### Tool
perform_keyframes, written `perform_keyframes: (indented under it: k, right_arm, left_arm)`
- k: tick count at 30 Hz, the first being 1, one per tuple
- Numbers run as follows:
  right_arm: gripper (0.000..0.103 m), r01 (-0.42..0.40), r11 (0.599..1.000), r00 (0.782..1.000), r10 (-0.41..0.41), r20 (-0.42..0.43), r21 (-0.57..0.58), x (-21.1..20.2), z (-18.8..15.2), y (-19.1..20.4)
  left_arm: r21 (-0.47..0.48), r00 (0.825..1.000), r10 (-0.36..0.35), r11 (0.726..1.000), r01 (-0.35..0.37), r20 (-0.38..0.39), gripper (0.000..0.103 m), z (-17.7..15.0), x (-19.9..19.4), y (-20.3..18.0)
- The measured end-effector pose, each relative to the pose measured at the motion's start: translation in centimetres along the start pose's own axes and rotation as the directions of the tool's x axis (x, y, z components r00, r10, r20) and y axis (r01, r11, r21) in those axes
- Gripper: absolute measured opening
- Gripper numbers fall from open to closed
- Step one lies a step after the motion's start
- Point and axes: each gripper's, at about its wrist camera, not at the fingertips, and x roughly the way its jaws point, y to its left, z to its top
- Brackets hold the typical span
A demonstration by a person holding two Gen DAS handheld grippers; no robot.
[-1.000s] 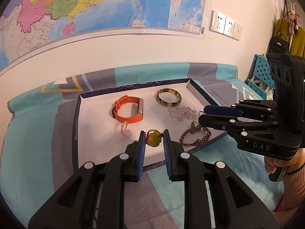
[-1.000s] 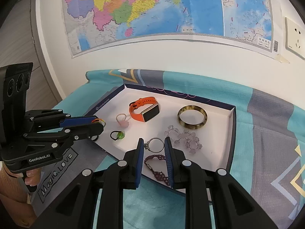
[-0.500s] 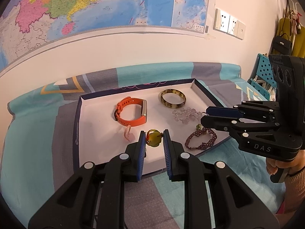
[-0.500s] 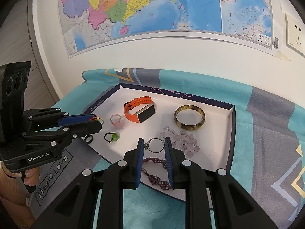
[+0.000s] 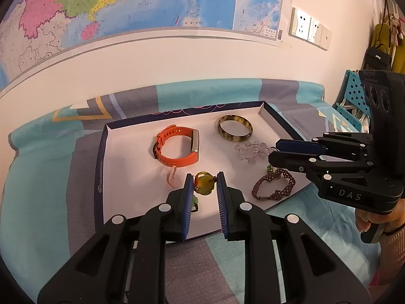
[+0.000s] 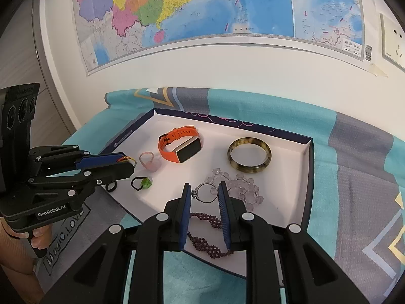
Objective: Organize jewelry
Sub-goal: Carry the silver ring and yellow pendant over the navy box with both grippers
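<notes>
Left wrist view is showing the left gripper (image 5: 204, 185) with its fingers nearly closed, pinching a yellow bead ring (image 5: 204, 186) above the white tray (image 5: 126, 177). At two o'clock the right gripper (image 5: 274, 152) is gripping a silver ring (image 6: 205, 193) between its narrowed fingers. Lying in the tray are an orange smartwatch (image 5: 177, 148) at twelve o'clock, a tortoiseshell bangle (image 5: 235, 131) at one, a clear bead bracelet (image 5: 250, 150) and a purple beaded bracelet (image 5: 273, 183) at three.
</notes>
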Motion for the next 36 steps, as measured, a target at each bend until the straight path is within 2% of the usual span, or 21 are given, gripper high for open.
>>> perform_keyframes:
  k: [36]
  right_arm:
    - [0.020, 0.011, 1.000, 0.999, -0.011, -0.052, 0.006, 1.7, -0.1, -0.4]
  left_arm:
    - [-0.007, 0.999, 0.019, 1.000, -0.019, -0.040, 0.019, 0.2, 1.6, 0.3]
